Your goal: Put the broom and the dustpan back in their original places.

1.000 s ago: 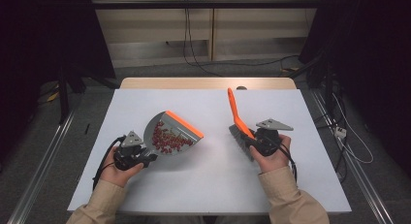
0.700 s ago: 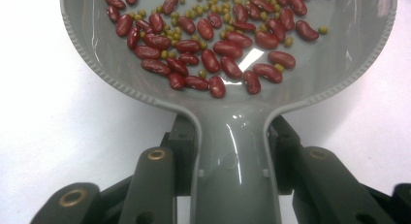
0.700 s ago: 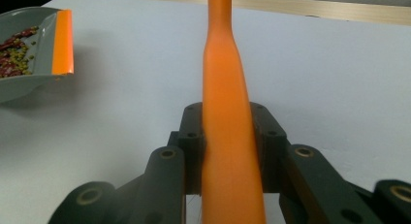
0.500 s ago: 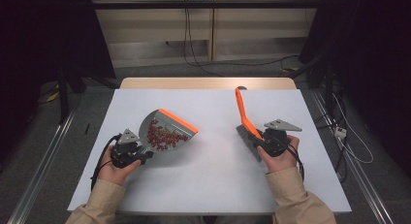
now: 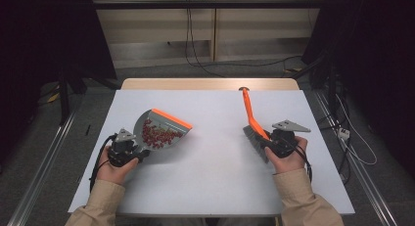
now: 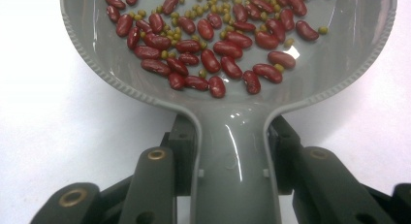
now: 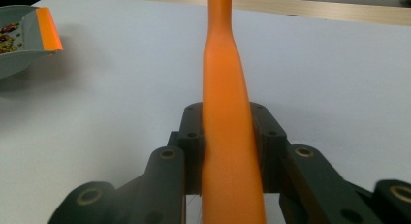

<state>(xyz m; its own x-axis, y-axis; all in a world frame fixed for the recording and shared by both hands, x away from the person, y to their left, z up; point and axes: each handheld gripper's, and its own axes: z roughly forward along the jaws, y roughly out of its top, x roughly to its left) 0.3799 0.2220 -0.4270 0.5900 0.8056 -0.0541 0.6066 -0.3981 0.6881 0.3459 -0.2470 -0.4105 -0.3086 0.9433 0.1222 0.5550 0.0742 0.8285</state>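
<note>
Left gripper: I am pinching the grey dustpan by its handle, jaws pressed against both sides, at the near left of the table.
Right gripper: I am clamping the orange brush by its handle at the near right; the handle is pointing away to the far edge.
Beans: red beans and small green ones are lying loose in the pan, just beyond my left jaws.
Orange lip: it is sitting on the pan's far side.
Risk: I am judging that tilting the pan toward its lip could roll beans back onto the table.
Risk, brush: a slack pinch could let it twist.
</note>
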